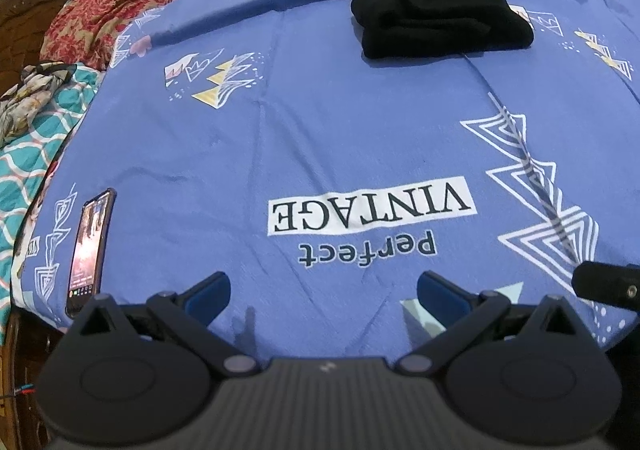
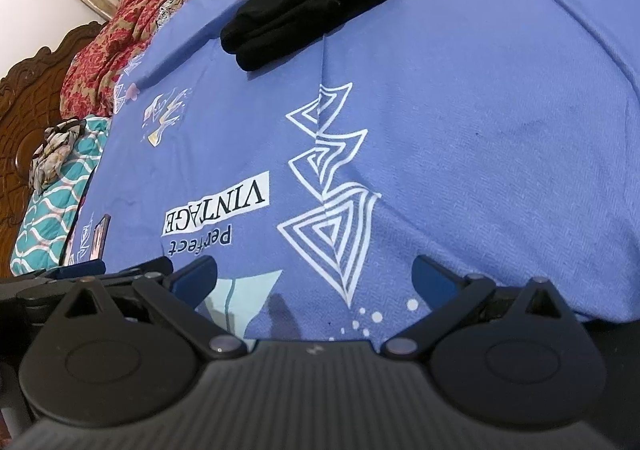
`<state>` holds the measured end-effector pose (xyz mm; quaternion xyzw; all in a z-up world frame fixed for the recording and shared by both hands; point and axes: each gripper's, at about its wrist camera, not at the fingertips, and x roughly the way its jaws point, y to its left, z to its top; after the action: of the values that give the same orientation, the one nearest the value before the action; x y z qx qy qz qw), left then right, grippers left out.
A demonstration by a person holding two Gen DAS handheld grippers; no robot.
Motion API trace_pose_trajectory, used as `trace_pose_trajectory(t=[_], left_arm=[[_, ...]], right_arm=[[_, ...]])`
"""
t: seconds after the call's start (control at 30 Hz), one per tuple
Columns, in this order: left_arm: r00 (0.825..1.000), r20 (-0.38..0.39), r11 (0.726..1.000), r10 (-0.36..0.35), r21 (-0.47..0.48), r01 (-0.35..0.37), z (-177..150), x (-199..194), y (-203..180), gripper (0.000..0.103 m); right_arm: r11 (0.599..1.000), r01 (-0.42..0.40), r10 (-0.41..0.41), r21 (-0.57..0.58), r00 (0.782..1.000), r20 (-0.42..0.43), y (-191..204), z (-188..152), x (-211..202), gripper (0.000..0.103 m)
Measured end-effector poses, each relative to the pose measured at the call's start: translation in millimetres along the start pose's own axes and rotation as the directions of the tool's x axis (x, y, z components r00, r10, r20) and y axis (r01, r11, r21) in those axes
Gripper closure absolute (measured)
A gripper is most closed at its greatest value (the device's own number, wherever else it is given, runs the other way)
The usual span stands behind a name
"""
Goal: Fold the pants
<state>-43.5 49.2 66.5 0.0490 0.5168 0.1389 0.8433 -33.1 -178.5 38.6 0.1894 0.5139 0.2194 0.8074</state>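
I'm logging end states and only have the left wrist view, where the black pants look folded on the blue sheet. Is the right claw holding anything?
Observer: No. The right claw is open, with nothing between its fingers.
Reviewer: Is it anywhere near the pants?
Observer: No. The folded pants lie far up the bedsheet, apart from the claw, which is at the near edge by the white triangle print.

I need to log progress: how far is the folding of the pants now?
Looks done: the black pants lie in a compact folded bundle on the blue bedsheet. In hand: nothing; the left gripper and right gripper are both open and apart from the pants. Left: apparently nothing, perhaps some tidying.
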Motion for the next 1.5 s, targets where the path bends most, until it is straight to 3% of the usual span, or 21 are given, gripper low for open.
trace_pose_trajectory(t=[0.87,1.5], left_arm=[[0.994,-0.006,0.994,-0.109,-0.018,0.109,-1.5,-6.1,3.3,0.0],[0.993,-0.024,0.993,-0.114,-0.029,0.114,-1.7,-2.5,3.8,0.0]], right_arm=[[1.0,0.009,-0.009,-0.024,1.0,0.011,4.8,1.5,-1.4,0.0],[0.999,0.018,-0.018,-0.036,1.0,0.011,8.0,2.3,1.2,0.0]])
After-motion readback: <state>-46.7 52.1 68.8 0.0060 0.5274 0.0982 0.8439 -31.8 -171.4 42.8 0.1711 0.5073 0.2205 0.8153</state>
